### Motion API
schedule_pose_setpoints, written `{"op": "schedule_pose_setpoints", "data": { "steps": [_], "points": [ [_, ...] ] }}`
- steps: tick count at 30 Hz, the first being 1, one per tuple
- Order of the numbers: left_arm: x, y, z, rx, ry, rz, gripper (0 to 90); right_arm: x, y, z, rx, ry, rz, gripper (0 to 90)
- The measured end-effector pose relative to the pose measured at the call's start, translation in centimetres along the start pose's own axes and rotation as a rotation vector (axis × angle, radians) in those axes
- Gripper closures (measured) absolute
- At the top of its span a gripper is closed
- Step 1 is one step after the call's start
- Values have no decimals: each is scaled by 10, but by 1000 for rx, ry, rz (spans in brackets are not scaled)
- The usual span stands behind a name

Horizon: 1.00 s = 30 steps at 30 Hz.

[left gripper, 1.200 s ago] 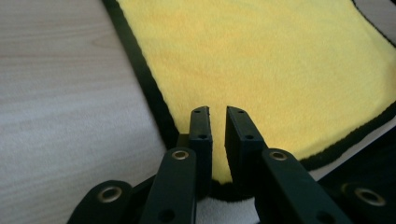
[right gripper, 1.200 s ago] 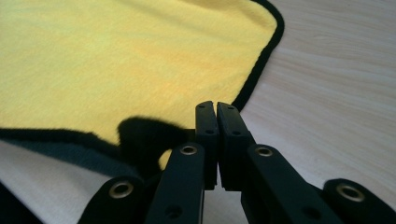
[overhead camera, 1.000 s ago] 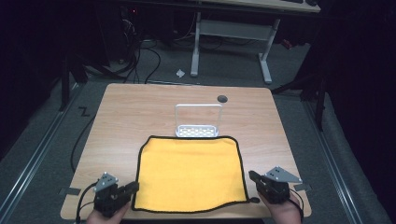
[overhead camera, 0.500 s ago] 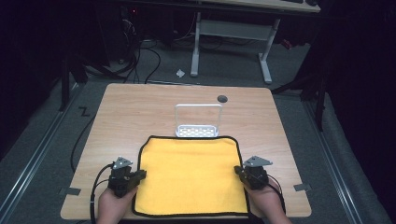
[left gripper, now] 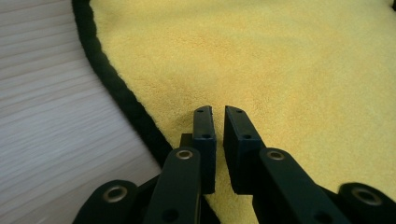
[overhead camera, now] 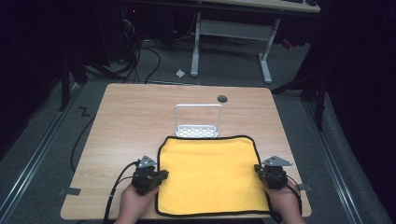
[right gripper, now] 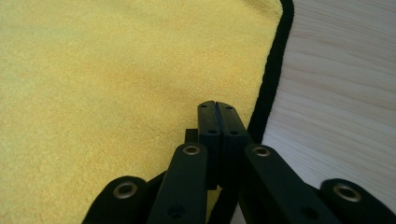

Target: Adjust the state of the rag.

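I see the left gripper (left gripper: 217,112) with jaws closing to a narrow gap over the yellow cloth (left gripper: 261,60); the right gripper (right gripper: 217,105) has jaws together, empty.

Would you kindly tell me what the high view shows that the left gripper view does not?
High view: the clear tray beyond the cloth, and the right tool at the cloth's right edge. Left gripper view: the left tool up close, its jaws just closing to a narrow gap with nothing between them. Both: the yellow cloth and the wooden table.
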State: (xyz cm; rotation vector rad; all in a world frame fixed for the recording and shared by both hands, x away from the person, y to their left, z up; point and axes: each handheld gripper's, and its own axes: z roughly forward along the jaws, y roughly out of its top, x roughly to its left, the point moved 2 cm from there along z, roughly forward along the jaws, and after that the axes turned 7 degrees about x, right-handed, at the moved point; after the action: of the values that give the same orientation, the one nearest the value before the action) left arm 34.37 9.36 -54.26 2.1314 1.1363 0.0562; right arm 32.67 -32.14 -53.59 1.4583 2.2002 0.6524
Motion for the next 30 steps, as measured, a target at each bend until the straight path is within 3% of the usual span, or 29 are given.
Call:
{"op": "schedule_pose_setpoints", "data": {
  "steps": [3,6,9,12,15,17,21,24,30],
  "points": [
    [-9,3,6,-1,-11,21,830,-11,-6,-3,-4,-14,30,900],
    [-9,3,6,-5,-15,26,812,-14,-8,-4,-14,-15,47,866],
    [-5,3,3,-35,9,37,781,-14,-8,-8,-36,-9,77,810],
    [3,4,-2,-81,40,34,736,-12,-5,-13,-75,-5,75,768],
    [14,10,-4,-103,99,29,670,-8,-3,-14,-90,4,79,745],
    [22,15,-3,-107,127,29,611,-3,-1,-12,-93,4,65,723],
    [31,27,1,-113,138,34,554,4,3,-11,-99,-7,41,717],
    [37,38,7,-99,130,43,490,8,3,-11,-97,-22,21,720],
    [41,58,20,-89,122,70,435,14,-2,-19,-102,-21,11,644]
  ]
}}
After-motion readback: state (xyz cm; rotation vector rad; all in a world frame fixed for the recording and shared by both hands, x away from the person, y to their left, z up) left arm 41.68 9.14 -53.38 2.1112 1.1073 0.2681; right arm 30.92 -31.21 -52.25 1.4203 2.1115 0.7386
